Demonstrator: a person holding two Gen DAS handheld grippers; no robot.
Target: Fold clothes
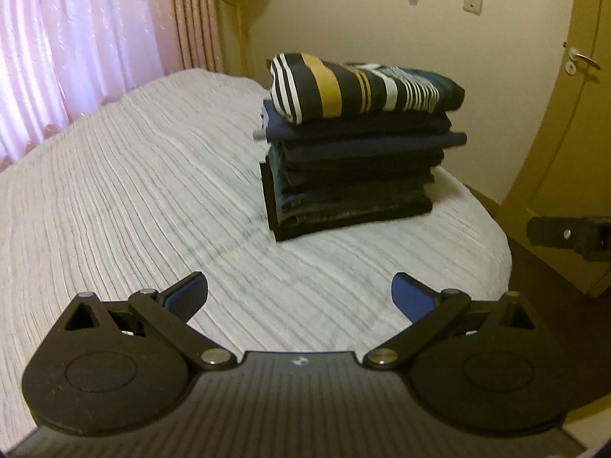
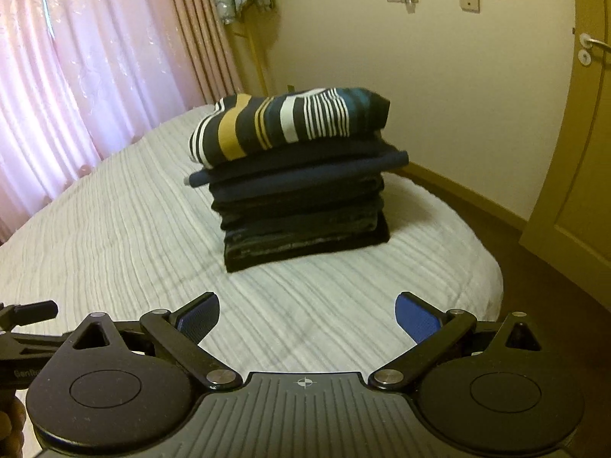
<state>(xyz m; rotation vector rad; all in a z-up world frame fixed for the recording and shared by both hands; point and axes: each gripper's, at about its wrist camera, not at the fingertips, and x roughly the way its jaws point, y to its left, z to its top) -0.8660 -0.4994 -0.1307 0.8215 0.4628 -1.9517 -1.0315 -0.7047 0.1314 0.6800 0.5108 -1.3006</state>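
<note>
Stack of folded clothes [image 1: 355,168] sits on the bed [image 1: 133,191], toward its far right corner, upright and fairly square. Top item is a striped shirt [image 1: 362,87] in navy, white, mustard and teal, folded, overhanging the dark layers slightly on the left side. Below it: several dark navy and black garments, one navy layer [image 2: 301,171] sticking out a bit on both sides. Individual pieces in the lower half are too dark to separate.

Bed has a white ribbed bedspread, bare apart from the stack.

Left claw [image 1: 299,297]: jaws spread wide, blue pads [image 1: 410,301] showing, nothing between them. Hovers over the near part of the bed, well short of the stack, pointed at it.

Right claw [image 2: 307,318]: same, jaws wide apart, empty, over the near bedspread, stack ahead and slightly left of centre. Part of the left device shows at the left edge of the right wrist view; part of the right device at the right edge of the left wrist view.

Behind: pink curtains [image 1: 76,38] on the left, cream wall [image 1: 382,19] with switch plates, wooden door [image 2: 580,133] with lever handle on the right. Slight motion blur in both views.
</note>
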